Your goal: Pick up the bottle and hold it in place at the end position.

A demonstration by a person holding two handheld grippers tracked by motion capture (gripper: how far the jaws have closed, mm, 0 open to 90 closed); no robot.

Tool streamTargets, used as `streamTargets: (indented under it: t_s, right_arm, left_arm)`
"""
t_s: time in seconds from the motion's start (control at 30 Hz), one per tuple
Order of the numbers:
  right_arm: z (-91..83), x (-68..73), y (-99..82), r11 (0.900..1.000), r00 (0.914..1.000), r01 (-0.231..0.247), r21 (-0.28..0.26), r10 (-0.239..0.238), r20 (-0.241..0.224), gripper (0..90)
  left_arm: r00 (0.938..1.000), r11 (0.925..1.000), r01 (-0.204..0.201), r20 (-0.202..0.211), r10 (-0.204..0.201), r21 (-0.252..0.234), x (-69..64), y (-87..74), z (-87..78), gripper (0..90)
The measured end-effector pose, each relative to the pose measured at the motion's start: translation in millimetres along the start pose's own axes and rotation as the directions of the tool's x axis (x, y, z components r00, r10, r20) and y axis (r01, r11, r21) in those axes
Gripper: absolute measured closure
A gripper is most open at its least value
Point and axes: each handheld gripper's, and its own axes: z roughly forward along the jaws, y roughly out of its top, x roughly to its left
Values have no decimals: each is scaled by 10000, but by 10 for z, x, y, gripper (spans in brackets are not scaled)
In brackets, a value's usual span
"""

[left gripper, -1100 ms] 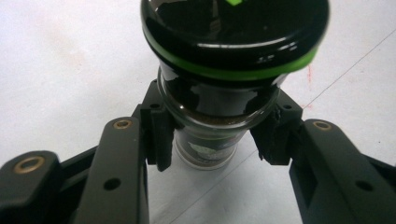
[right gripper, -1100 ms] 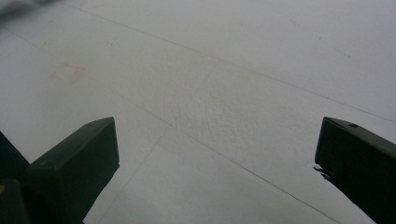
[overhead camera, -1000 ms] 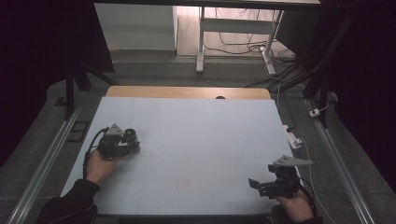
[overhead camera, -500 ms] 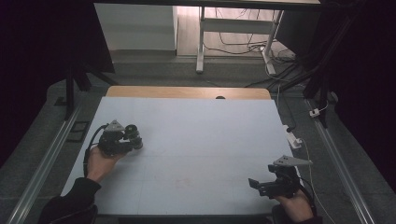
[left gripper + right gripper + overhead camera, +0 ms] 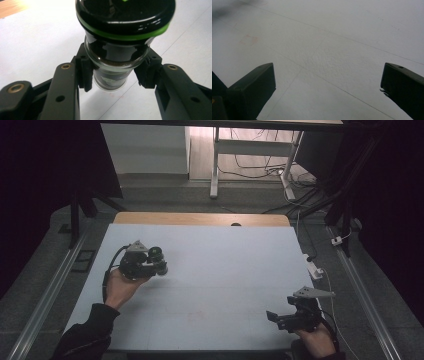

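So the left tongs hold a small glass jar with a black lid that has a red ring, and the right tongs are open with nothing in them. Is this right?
Almost: the ring is wrong. The left gripper view shows the left tongs shut on the glass jar, and the ring around its black lid is green, not red. The right tongs are indeed open with nothing between them.

— What is the thing here?
— A small jar [image 5: 117, 52]: clear glass, dark inside, a black lid with a green band round its edge.
— Where is it?
— On the table's left half, about ten o'clock from the middle in the high view [image 5: 158, 256].
— Its pose?
— Its lid points toward the gripper camera, its base away. Whether it touches the table I cannot tell.
— Free?
— No, pinched at the neck between two black jaws.
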Motion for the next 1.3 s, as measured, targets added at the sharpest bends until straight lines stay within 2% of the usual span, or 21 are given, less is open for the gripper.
streamTargets:
  t_s: [0.23,0.63,0.9,1.2,1.3]
  right_arm:
    - [-2,1,-1,10000,10000,10,-6,-10,-13,0]
    - [-4,0,-2,10000,10000,36,-14,-36,-29,0]
    - [-1,5,-2,10000,10000,54,12,-54,-24,0]
    - [1,7,-2,9999,9999,106,23,-106,-24,0]
    - [2,7,-2,9999,9999,99,29,-99,-26,0]
  left_arm:
    - [9983,9982,-574,104,572,161,-225,211,203,533]
    - [9971,9979,-650,391,650,-3,-450,441,543,533]
    - [9963,9971,-750,433,745,93,-551,482,770,533]
    - [9957,9958,-868,361,858,275,-597,432,976,532]
    - [9962,9969,-748,456,736,259,-609,410,1038,532]
